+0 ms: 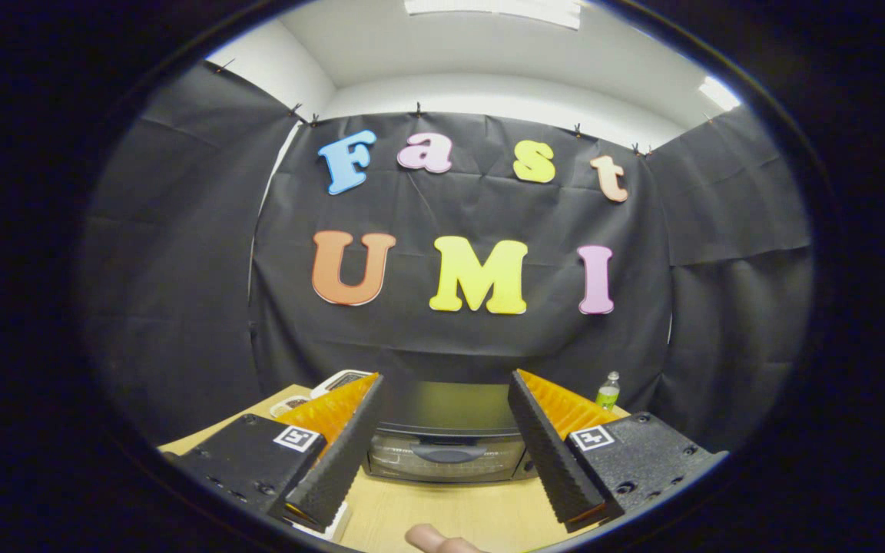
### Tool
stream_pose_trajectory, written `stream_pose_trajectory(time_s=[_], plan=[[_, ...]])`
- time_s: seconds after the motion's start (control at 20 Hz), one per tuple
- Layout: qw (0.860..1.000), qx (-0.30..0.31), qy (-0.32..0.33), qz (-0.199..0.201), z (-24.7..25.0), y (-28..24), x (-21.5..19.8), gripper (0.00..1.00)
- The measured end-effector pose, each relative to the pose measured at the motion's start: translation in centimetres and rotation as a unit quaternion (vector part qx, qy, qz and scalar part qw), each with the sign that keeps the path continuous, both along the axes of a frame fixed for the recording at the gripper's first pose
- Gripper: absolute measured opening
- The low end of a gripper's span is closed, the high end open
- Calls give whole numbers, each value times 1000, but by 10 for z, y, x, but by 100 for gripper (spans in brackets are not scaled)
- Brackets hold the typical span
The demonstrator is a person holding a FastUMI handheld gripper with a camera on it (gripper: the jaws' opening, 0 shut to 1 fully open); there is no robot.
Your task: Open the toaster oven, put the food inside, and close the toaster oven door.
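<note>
A black toaster oven (446,434) is sitting at the far edge of a light wooden table (442,511), against the black cloth wall (473,346) of the booth. Its glass door is facing forward and is lying closed, with a dark curved handle (449,455) running across the upper part of the door. The tongs (446,503) are hanging above the table in front of the oven with their two fingers (339,453) spread wide apart and gripping nothing; the oven is showing in the gap between them, just beyond the tips. Behind the left finger, near the table's far left corner, a white tray (337,379) and a small dish (289,405) holding something dark are peeking out; what they are carrying is too small to tell. Behind the right finger, by the far right corner, a small green bottle (608,392) with a pale cap is standing upright. At the near edge of the table, a person's fingertip (435,540) is showing.
</note>
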State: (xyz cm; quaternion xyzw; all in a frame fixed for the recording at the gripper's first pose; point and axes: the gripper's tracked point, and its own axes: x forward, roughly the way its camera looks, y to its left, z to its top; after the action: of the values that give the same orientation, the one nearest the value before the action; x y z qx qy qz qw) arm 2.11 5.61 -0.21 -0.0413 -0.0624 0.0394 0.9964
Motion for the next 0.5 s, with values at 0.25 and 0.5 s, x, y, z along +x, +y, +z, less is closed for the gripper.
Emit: stream_pose_trajectory(time_s=[0.25, 0.5], plan=[[1000, 10, -17, -12, 37, -14, -55, 100], [999, 16, -6, -37, 32, -26, -90, 100]])
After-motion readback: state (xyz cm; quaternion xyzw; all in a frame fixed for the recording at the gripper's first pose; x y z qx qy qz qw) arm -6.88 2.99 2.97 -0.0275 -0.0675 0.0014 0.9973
